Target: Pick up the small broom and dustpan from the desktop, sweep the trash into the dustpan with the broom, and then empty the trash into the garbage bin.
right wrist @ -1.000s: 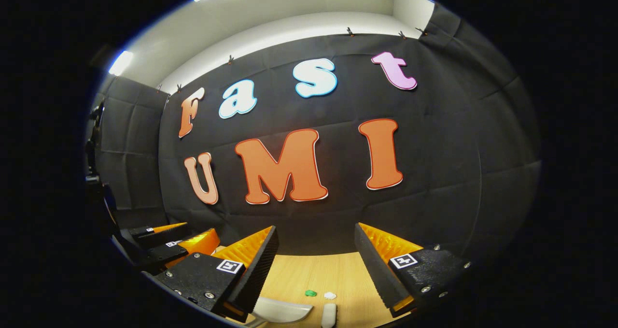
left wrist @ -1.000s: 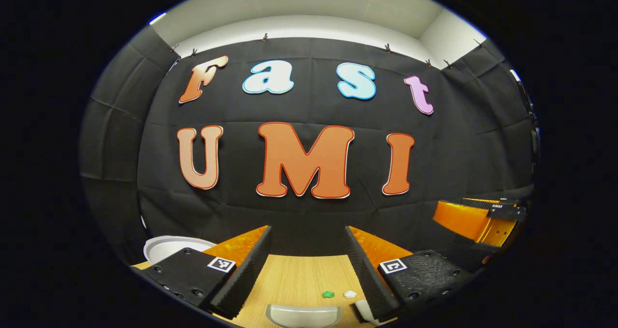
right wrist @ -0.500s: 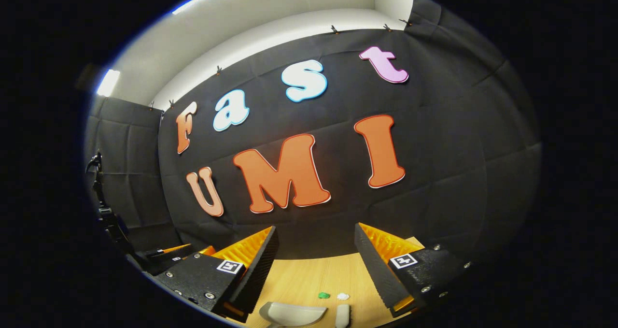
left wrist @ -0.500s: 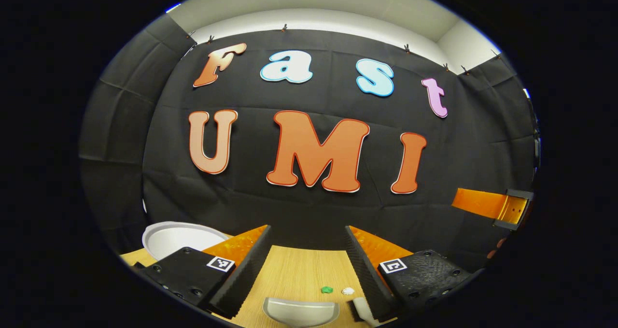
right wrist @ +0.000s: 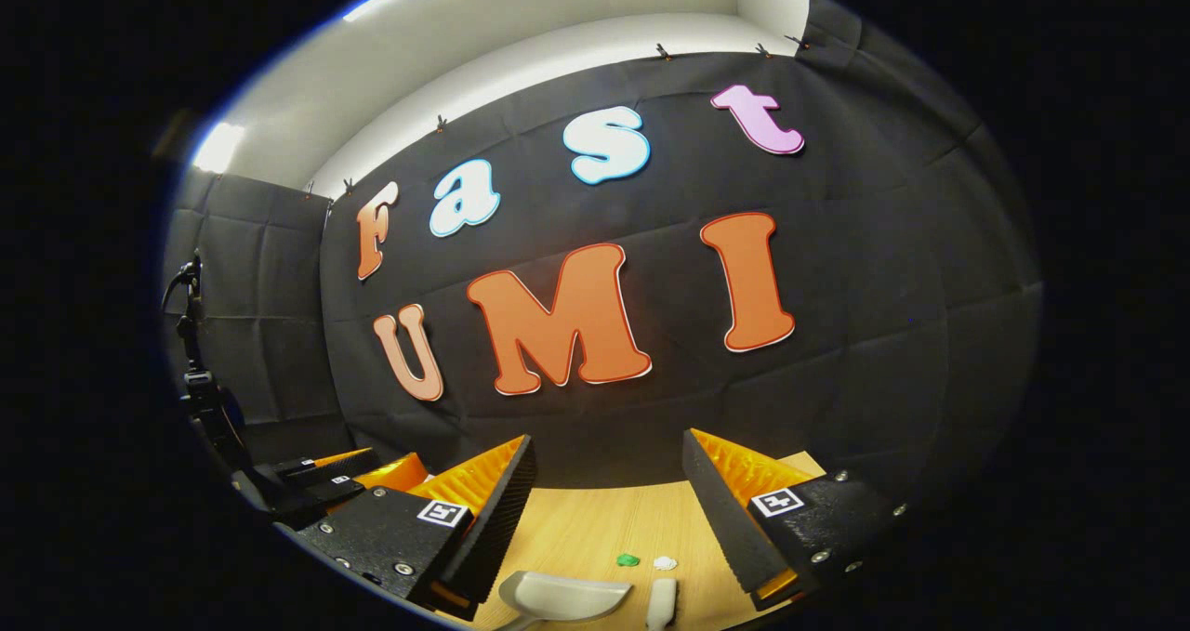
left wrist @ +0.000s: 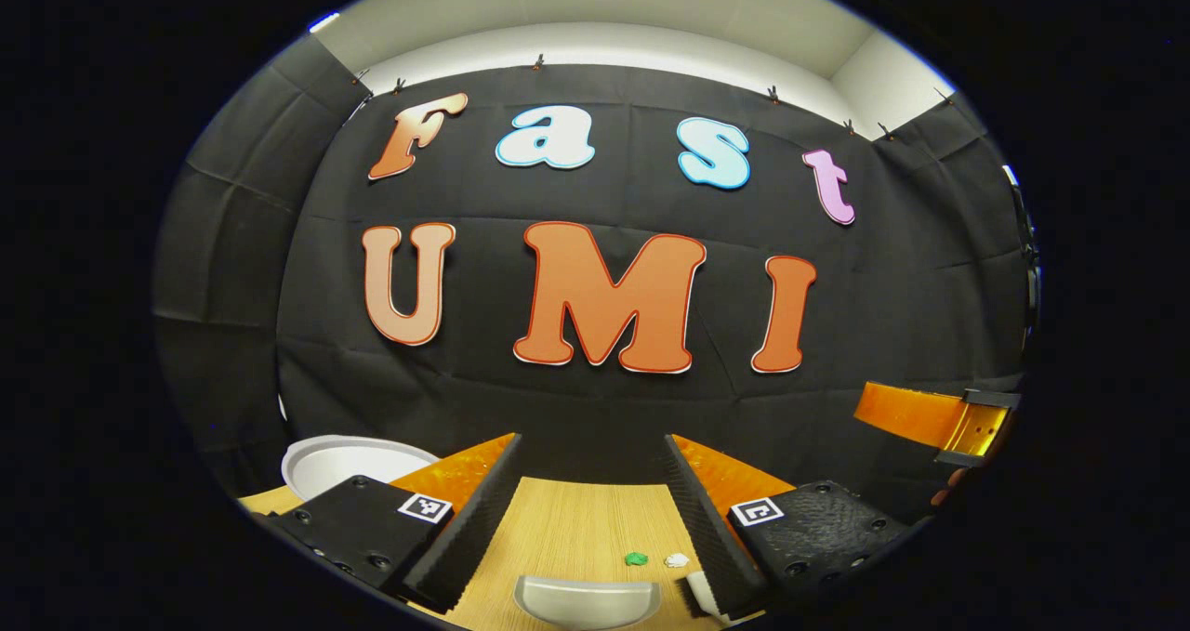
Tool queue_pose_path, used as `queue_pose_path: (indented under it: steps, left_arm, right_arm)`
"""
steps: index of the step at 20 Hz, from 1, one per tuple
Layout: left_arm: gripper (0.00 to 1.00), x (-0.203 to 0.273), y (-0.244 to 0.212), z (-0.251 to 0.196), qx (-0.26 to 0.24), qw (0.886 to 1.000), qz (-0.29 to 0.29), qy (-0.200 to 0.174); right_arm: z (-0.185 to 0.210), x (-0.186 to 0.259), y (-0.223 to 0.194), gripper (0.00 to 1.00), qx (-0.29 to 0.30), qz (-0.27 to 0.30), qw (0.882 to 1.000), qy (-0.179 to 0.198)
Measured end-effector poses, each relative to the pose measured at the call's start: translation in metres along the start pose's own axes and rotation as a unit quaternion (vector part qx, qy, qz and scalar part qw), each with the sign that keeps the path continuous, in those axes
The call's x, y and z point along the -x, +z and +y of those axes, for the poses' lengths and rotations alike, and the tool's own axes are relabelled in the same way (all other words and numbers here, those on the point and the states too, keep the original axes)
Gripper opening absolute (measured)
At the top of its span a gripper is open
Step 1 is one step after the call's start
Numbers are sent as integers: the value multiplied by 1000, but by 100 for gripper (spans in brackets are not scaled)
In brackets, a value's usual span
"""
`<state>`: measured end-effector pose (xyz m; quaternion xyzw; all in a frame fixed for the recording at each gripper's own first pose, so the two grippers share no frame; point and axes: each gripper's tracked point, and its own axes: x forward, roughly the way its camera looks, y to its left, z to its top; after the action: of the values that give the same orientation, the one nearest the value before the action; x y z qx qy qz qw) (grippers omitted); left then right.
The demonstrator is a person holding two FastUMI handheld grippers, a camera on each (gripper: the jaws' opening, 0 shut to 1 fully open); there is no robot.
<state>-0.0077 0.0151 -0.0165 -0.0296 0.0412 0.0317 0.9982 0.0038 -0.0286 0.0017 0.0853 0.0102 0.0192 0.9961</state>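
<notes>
White plate [left wrist: 316,459]: far left of the left gripper view, at the back edge of the table, partly hidden behind the left gripper's left finger.

Left gripper [left wrist: 592,482]: held above the table, its 2 fingers spread wide apart and grasping nothing; bare table shows between them.

Dustpan [left wrist: 588,600]: grey, on the table, low in the left gripper view, between the 2 fingers and nearer than their tips, touching neither. In the right gripper view the dustpan [right wrist: 563,595] lies just beside the left finger, toward the gap.

Trash: 2 small scraps, a green scrap [left wrist: 635,558] and a white scrap [left wrist: 677,559], side by side on the table just beyond the dustpan, the white scrap close to the left gripper's right finger. In the right gripper view the green scrap [right wrist: 628,559] and white scrap [right wrist: 664,562] sit in the middle of the gap.

Broom [right wrist: 660,602]: white, on the table just right of the dustpan and just below the white scrap, inside the right gripper's gap, touching no finger. In the left gripper view the broom [left wrist: 699,597] is partly covered by the right finger.

Right gripper [right wrist: 609,482]: held above the table, 2 fingers wide apart, holding nothing.

Table [right wrist: 586,529]: light wood.
</notes>
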Motion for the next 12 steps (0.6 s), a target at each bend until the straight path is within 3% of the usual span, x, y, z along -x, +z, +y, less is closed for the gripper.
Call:
queue_pose_path:
  steps: [3,7,12]
  left_arm:
    - [90,-2,-15,-2,-4,1000,22,-3]
    - [90,-5,-60,-10,-4,996,93,-11]
    - [94,10,-140,-15,-4,978,210,-6]
  right_arm:
    - [2,-1,-20,94,0,29,1000,10]
    - [-8,0,-76,94,-12,112,994,1]
    - [-29,20,-169,95,-17,251,968,-15]
